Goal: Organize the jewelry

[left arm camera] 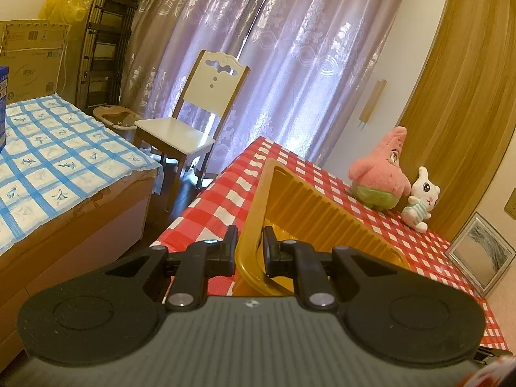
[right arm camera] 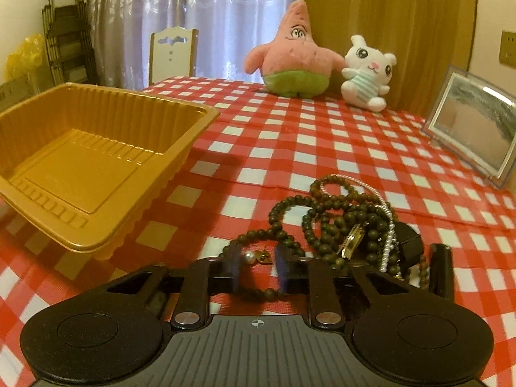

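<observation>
A gold plastic tray [right arm camera: 80, 167] is tipped up on the red checked tablecloth [right arm camera: 290, 148], its near left side raised. My left gripper [left arm camera: 250, 248] is shut on the tray's rim [left arm camera: 254, 219], one finger inside and one outside. A pile of jewelry [right arm camera: 338, 225] lies on the cloth: dark bead strands, a silver-white chain, a gold pendant. My right gripper [right arm camera: 256, 269] sits low at the pile's near edge, fingers a little apart around a pearl earring [right arm camera: 254, 257] and a bead strand, blurred.
A pink star plush [right arm camera: 293, 54] and a white bunny plush [right arm camera: 367, 74] stand at the table's far side. A picture frame [right arm camera: 474, 125] leans at the right. A bed [left arm camera: 58, 167] and a white chair [left arm camera: 193, 119] stand beyond the table's left edge.
</observation>
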The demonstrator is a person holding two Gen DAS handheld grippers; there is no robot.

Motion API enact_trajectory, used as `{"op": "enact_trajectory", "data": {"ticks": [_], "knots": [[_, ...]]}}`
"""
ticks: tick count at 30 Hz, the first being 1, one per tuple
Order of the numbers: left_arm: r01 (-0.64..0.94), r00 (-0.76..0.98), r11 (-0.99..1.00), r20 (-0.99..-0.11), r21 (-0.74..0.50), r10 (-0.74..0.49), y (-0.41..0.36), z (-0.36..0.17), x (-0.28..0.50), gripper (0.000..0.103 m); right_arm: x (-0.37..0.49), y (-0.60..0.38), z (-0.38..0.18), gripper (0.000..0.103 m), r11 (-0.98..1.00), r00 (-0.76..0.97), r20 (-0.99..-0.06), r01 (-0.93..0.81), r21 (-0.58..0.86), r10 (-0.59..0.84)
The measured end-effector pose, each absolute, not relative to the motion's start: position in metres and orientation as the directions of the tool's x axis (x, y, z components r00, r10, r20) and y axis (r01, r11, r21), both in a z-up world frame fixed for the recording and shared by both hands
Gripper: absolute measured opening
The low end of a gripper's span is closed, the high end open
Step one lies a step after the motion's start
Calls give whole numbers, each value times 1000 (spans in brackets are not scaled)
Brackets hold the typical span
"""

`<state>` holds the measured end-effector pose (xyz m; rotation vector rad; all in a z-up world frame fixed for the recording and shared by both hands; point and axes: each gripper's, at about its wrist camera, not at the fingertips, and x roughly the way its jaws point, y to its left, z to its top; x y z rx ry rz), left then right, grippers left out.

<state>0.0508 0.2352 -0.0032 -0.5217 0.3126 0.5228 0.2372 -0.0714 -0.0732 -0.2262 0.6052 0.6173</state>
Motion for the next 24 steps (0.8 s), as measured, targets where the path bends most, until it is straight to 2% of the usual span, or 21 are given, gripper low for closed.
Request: {"op": "enact_trajectory", "data": {"ticks": [6,13,16,22,24], "knots": [[-545,825,743,-408,-389,391,236,-6,53,14,236,-76,-62,19,800,657,-565,-600,8,498],[-545,825,741,-409,-391,391,236,-6,54,14,217,-70,-13,19,705,597,-435,-696,136,674],[-545,825,742,-408,-390,391,236,-6,54,14,210,-51,-9,19,643,530,-442,-750,152,723],[-546,824,741,-411,-392,390,237,-8,55,14,208,-14,-24,19,597,458,-499,-786,159,736],[-547,823,740,-412,-392,390,238,-11,53,14,208,-9,-25,20,591,457,-483,-789,169,747]]}}
